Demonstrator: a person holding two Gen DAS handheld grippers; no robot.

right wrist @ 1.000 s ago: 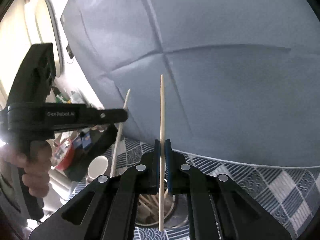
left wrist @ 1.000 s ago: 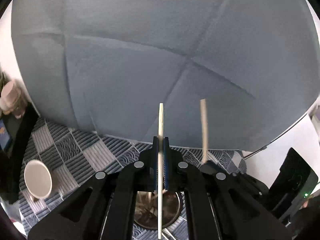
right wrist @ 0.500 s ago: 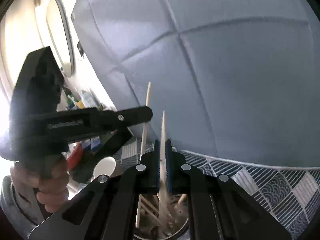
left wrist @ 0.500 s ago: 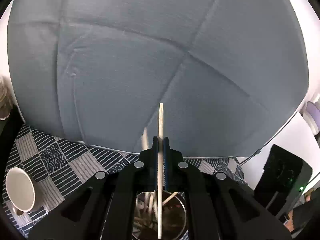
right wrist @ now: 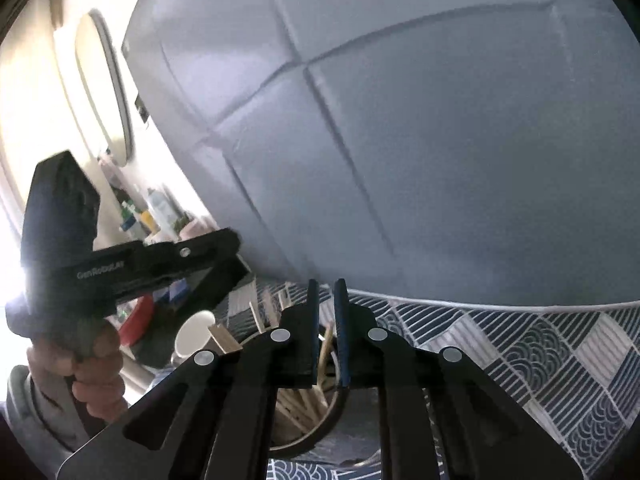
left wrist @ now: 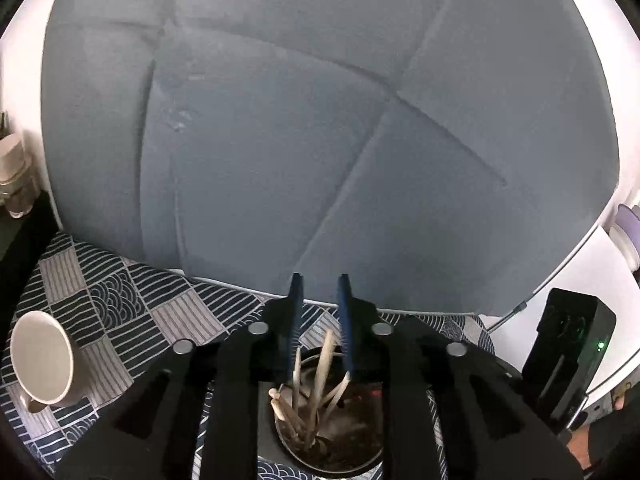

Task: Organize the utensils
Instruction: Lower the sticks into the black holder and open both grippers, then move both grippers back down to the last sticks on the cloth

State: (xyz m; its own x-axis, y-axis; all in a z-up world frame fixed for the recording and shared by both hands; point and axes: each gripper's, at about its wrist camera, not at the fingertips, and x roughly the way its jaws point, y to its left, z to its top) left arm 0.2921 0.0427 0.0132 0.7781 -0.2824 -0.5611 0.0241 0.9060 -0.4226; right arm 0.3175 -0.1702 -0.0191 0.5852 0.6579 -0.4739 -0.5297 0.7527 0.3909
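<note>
Both the left tongs (left wrist: 320,294) and right tongs (right wrist: 325,300) are being held spread over the metal holder (left wrist: 360,446), where the chopsticks (left wrist: 320,376) are standing. The gripping hand (right wrist: 90,368) is being shown only by the right view; a white cup (left wrist: 40,358) is lying nearby on the patterned bench (left wrist: 120,304), and the grey cushion (left wrist: 320,120) behind is blocking everything beyond.

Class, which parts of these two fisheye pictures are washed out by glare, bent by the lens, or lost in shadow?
Right wrist view: strong backlight at the left edge washes out the wall around the black handheld left gripper; the patterned navy tablecloth curves with the lens. Left wrist view: even, dim light; the round metal utensil holder is dark inside, and the pale wooden chopsticks look slightly soft.
</note>
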